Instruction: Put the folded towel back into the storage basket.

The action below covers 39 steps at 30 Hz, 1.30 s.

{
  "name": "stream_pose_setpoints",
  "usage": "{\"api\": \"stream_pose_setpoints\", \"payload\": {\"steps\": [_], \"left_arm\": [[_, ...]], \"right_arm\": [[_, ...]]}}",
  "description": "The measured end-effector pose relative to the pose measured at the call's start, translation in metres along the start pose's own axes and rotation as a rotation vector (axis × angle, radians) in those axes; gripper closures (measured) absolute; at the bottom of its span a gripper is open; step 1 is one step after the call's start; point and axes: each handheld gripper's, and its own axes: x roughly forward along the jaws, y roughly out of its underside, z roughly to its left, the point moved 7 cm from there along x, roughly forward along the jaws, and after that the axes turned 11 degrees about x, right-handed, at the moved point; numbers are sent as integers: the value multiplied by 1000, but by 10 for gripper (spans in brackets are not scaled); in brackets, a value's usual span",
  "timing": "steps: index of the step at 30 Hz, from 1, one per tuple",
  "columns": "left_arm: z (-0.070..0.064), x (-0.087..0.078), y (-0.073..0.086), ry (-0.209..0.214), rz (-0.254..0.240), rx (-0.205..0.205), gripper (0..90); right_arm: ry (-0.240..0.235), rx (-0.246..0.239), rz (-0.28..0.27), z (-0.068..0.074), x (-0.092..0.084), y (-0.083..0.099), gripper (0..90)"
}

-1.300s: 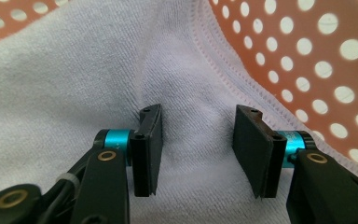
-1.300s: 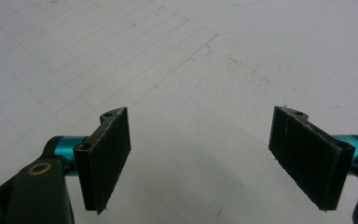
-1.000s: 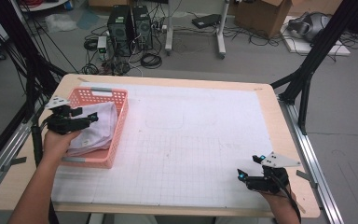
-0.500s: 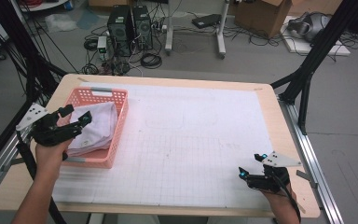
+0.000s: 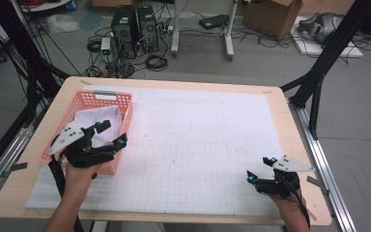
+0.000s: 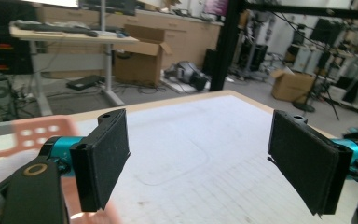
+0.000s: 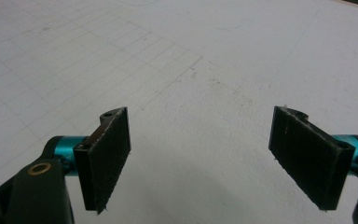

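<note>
The white cloth (image 5: 96, 126) is being left in the pink basket (image 5: 107, 99) at the worktop's left edge; the left hand-held gripper (image 5: 110, 134), jaws just spread and empty, is being drawn clear.

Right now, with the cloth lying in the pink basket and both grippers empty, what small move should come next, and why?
Probably draw the left gripper clear of the basket: the white cloth already lies inside, and its jaws, which have just been opening, stand wide with nothing between them.
</note>
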Motion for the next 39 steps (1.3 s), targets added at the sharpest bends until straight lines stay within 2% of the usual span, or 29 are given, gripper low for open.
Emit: {"api": "stream_pose_setpoints", "payload": {"steps": [1, 6, 11, 14, 16, 21, 26, 33, 39], "left_arm": [[-7, 2, 1, 16, -2, -4, 208], [-45, 14, 9, 85, 11, 29, 211], [-73, 26, 18, 144, 35, 61, 217], [-84, 34, 24, 161, 48, 71, 217], [-87, 39, 27, 167, 58, 76, 217], [-89, 45, 37, 176, 73, 58, 221], [-94, 50, 52, 189, 116, 72, 228], [-93, 53, 69, 189, 135, 52, 229], [-93, 55, 74, 182, 139, 41, 229]], "right_arm": [[2, 1, -3, 0, 0, 0, 196], [-1, 2, -9, 2, -2, 2, 196], [13, 5, -15, -2, -6, 4, 196], [18, 5, -23, -3, -7, 4, 196], [17, 14, -22, -2, -8, 4, 196], [20, 11, -37, -2, -9, 4, 196], [20, 5, -42, -1, -9, 5, 196], [23, 3, -40, -1, -7, 6, 196], [28, 6, -45, -2, -8, 6, 196]]}}
